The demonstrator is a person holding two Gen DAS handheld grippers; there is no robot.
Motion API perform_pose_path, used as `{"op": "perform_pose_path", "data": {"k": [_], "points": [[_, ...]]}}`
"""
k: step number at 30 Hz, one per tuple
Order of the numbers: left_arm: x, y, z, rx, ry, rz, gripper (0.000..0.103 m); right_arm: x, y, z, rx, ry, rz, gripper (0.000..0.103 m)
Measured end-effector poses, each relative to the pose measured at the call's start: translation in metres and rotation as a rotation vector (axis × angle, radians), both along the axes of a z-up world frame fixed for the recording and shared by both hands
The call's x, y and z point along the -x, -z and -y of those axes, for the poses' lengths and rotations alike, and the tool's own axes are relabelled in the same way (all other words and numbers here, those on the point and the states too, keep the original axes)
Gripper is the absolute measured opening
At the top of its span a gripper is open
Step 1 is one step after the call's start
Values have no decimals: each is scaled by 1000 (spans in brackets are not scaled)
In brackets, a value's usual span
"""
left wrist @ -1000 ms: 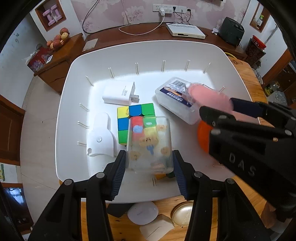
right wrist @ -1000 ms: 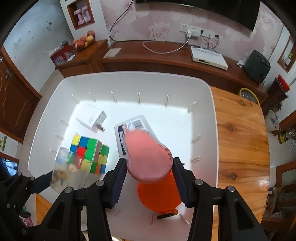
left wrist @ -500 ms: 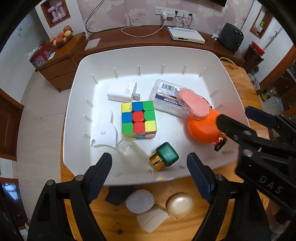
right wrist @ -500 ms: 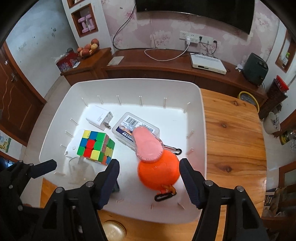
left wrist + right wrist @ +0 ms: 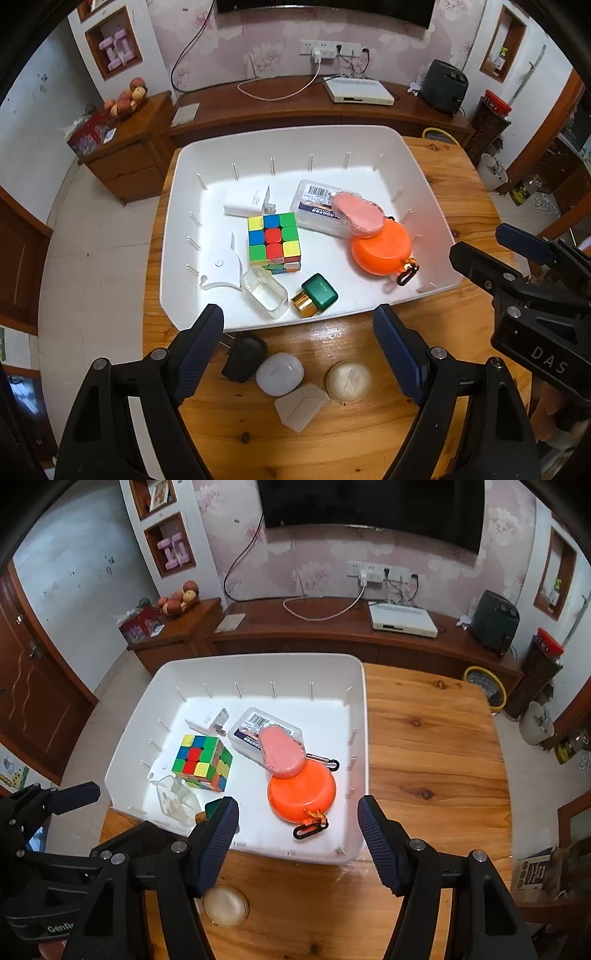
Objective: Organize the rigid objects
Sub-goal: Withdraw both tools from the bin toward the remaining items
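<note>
Hovering above the near edge of the white bin (image 5: pixel 424 177), the left claw (image 5: pixel 297 345) and the right claw (image 5: pixel 297 834) both stand wide with nothing between their pads; a second ago the left one gripped the clear glass box (image 5: pixel 264 291) and the right one the pink oval case (image 5: pixel 356 212), and both have since let go and drawn up and back. The glass box now lies on its side on the bin floor, touching the white curved piece (image 5: pixel 221 267) and just beside the green and gold case (image 5: pixel 316 295). The pink case rests tilted across the orange round tape (image 5: pixel 380 251) and the clear labelled box (image 5: pixel 317 210). A colour cube (image 5: pixel 273 240) sits mid-bin, with a white charger (image 5: pixel 245 201) behind it.

On the wooden bench (image 5: pixel 369 443), right under the left claw, lie a black plug (image 5: pixel 243 356), a white rounded case (image 5: pixel 279 373), a pale folded card (image 5: pixel 301 406) and a round gold tin (image 5: pixel 348 380). The bin's front wall stands between these and the sorted things. The right claw's black frame crowds the right edge of the left view.
</note>
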State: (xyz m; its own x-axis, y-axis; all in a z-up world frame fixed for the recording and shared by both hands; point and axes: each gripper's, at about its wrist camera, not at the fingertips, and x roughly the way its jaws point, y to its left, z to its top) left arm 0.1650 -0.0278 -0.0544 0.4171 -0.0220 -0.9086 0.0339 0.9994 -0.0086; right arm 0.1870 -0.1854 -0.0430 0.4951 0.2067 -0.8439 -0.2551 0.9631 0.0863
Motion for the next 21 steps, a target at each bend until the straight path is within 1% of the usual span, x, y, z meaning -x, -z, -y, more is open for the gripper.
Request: {"op": "perform_pose_path", "data": {"k": [7,13,17,21], "points": [[26,-19,-2,21,25,33,85,33,-24,8,-6,-11,83,68],[59,-40,-3,33,71,96,85,60,-37,17,-41,-19,127,68],[76,-48,-10,54,65,135,86,76,-42,25,-76,-6,145,68],[90,-47,-17,50,45,169,86,91,-40,33,-107,8,161,68]]}}
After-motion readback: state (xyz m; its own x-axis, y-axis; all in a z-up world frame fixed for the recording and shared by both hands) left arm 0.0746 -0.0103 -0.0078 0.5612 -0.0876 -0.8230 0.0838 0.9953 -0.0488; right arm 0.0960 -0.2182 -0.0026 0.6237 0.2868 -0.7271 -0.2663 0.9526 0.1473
